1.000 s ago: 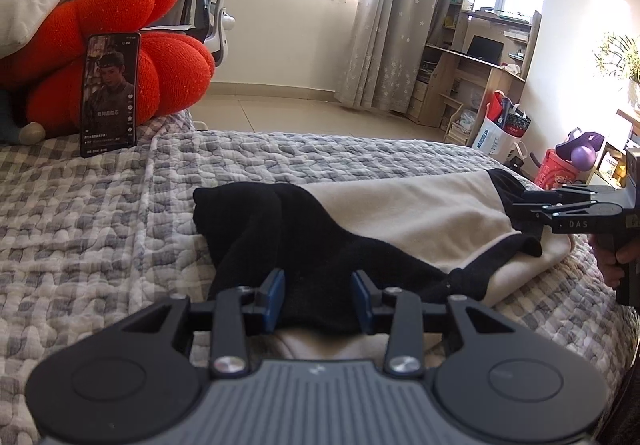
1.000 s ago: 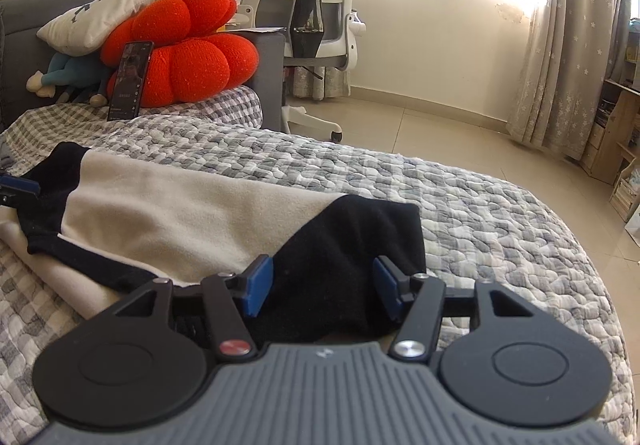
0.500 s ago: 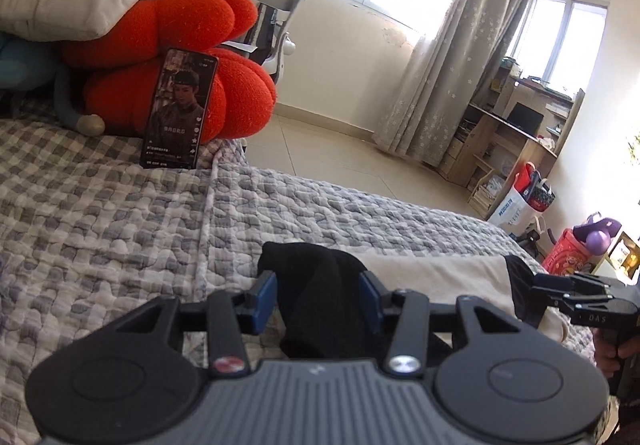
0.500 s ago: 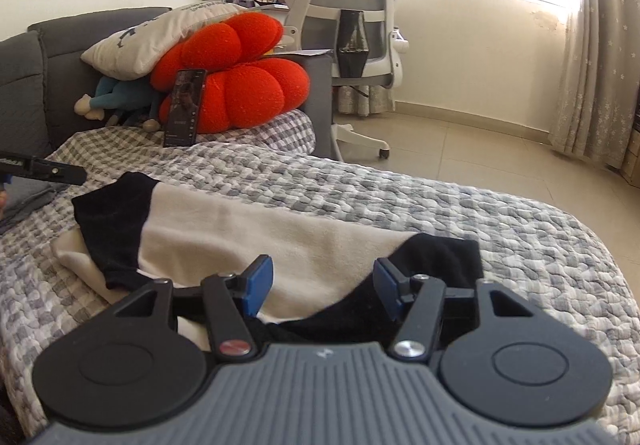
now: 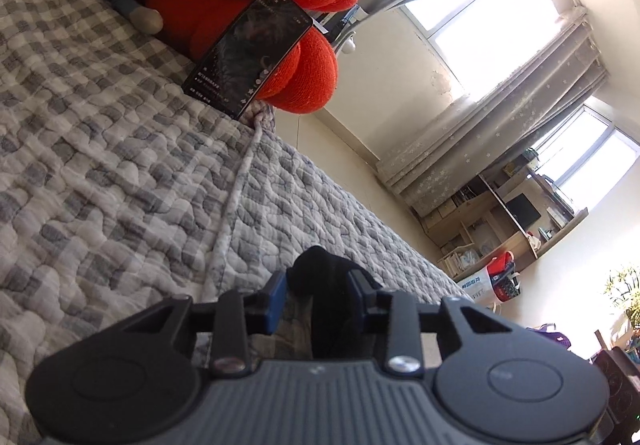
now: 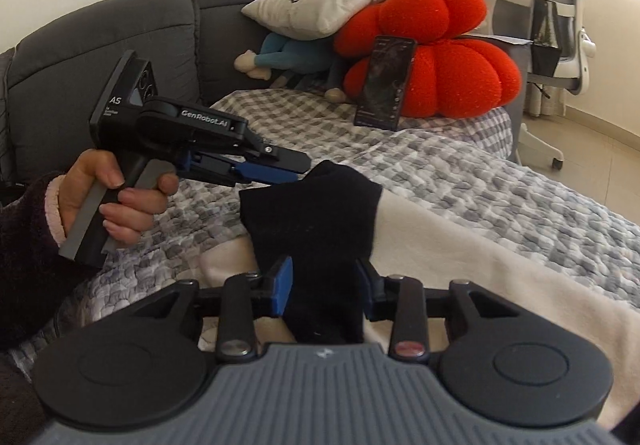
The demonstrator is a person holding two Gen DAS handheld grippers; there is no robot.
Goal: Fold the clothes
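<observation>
Black fabric (image 6: 316,213) of the cream garment (image 6: 460,245) on the bed (image 6: 460,157) sits between both claws, whose jaws are closing on it. The right claw (image 6: 324,285) pinches its near end, the left claw (image 6: 272,169) its far corner. The garment's long axis runs rightward, away from both.

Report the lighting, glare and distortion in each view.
Left wrist view: tilted hard; windows blown out to white, wall washed in glare, straight lines bent by the fisheye, quilt sharp. Right wrist view: level, soft even light, no blown-out patch except the top right corner; headboard curved by the lens, black fabric nearly featureless.
</observation>
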